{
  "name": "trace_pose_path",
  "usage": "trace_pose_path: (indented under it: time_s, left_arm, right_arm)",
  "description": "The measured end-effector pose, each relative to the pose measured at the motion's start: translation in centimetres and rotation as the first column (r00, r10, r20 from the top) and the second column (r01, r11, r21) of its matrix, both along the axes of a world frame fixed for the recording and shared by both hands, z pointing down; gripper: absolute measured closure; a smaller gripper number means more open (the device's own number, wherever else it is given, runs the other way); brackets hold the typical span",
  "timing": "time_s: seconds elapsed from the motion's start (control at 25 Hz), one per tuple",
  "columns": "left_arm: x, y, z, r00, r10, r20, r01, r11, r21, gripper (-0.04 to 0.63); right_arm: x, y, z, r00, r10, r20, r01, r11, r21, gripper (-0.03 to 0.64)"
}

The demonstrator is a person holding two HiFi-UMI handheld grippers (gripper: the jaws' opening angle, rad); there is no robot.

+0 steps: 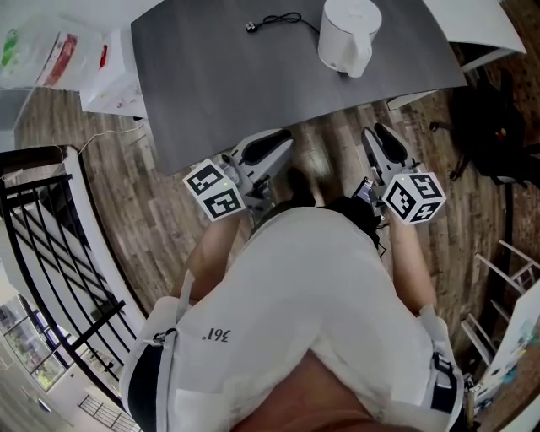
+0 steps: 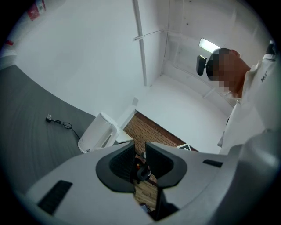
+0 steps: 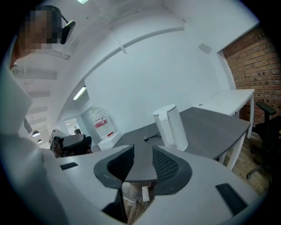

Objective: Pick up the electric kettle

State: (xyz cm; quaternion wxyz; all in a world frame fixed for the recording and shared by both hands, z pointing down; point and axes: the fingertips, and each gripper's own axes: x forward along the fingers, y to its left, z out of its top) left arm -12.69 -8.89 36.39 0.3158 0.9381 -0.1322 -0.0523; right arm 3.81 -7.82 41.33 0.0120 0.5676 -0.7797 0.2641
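Observation:
The white electric kettle [image 1: 348, 35] stands upright near the far right edge of the dark grey table [image 1: 228, 84]; its black cord and plug [image 1: 272, 22] lie loose to its left. Both grippers hover off the table's near edge, above the wood floor. My left gripper [image 1: 277, 142] is open with a narrow gap and nothing in it; in its own view the kettle [image 2: 99, 134] shows beyond and left of the jaws. My right gripper [image 1: 381, 140] is open wider and empty, and the kettle [image 3: 170, 127] stands ahead, slightly right of its jaws.
A black metal railing [image 1: 51, 245] runs down the left side. White boxes and bags [image 1: 59, 59] sit at the table's far left. A white desk [image 1: 477, 21] and a black office chair [image 1: 498, 126] stand to the right. The person's torso fills the lower head view.

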Motion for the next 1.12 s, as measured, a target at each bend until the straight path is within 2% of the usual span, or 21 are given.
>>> trace_pose_path:
  time_s: [0.28,0.76,1.12]
  left_arm:
    - [0.8,-0.9,0.3,0.999,0.033,0.009,-0.033,0.999,-0.001,0.535]
    - [3.2,-2.2,1.5,0.997,-0.029,0.069,0.028,1.0,0.012,0.534]
    - [4.5,-3.2,1.8,0.996,-0.028,0.086,0.026,0.999,0.02,0.53]
  right_arm:
    - [0.9,-2.2,-0.2,0.998,0.026,-0.052,-0.026,1.0,0.002,0.503]
    - [1.7,-6.8,0.6,0.993,-0.09,-0.07,0.091,0.996,0.004,0.499]
    - [2.9,-7.3,1.0,0.991,-0.101,-0.083,0.1,0.995,-0.012,0.499]
